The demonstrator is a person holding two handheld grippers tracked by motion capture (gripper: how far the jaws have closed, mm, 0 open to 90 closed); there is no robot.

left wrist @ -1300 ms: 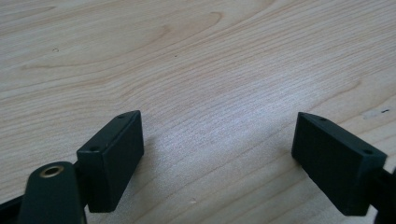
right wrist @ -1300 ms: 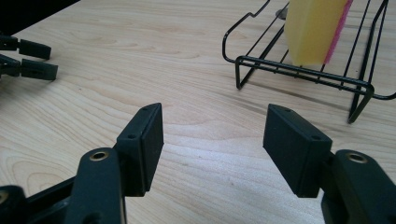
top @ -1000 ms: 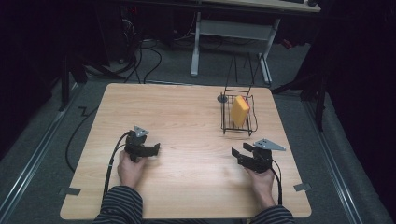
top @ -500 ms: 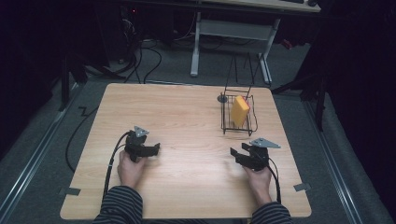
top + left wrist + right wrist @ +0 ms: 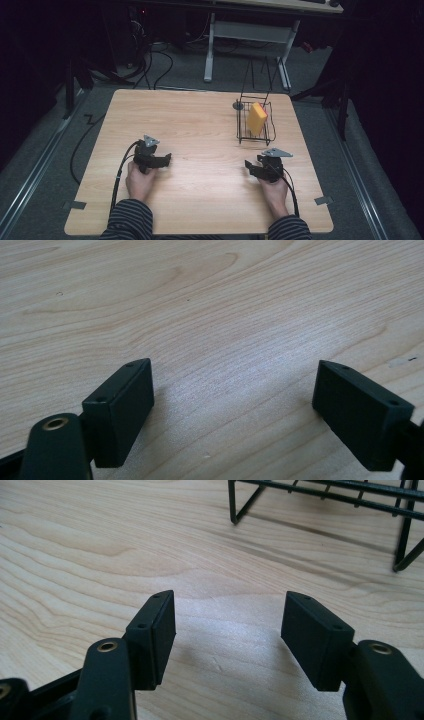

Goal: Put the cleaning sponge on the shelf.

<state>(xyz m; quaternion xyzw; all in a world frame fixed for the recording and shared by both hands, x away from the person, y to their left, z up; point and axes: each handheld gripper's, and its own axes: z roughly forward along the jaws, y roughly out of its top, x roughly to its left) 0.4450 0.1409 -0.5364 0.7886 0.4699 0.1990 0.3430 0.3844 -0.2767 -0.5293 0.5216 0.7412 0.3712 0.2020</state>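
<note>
A black wire basket [image 5: 242, 125] stands at the far right of the wooden table [image 5: 200, 125], with a yellow sponge [image 5: 257, 118] leaning upright inside it. My left gripper [image 5: 166, 160] rests low on the table at the near left, jaws open over bare wood [image 5: 230, 390]. My right gripper [image 5: 250, 167] lies at the near right, a little in front of the basket, jaws open with nothing between them [image 5: 227, 625]. The basket's lower wires [image 5: 320, 495] cross the top of the right gripper view.
A small dark round disc [image 5: 238, 106] lies on the table just left of the basket. Tape tabs mark the near corners [image 5: 323, 200]. Beyond the table stand a white desk frame [image 5: 250, 35] and loose cables [image 5: 150, 60] on the floor.
My right gripper has sunk slightly toward the table and drifted a little nearer the front edge. The left gripper has stayed put.
</note>
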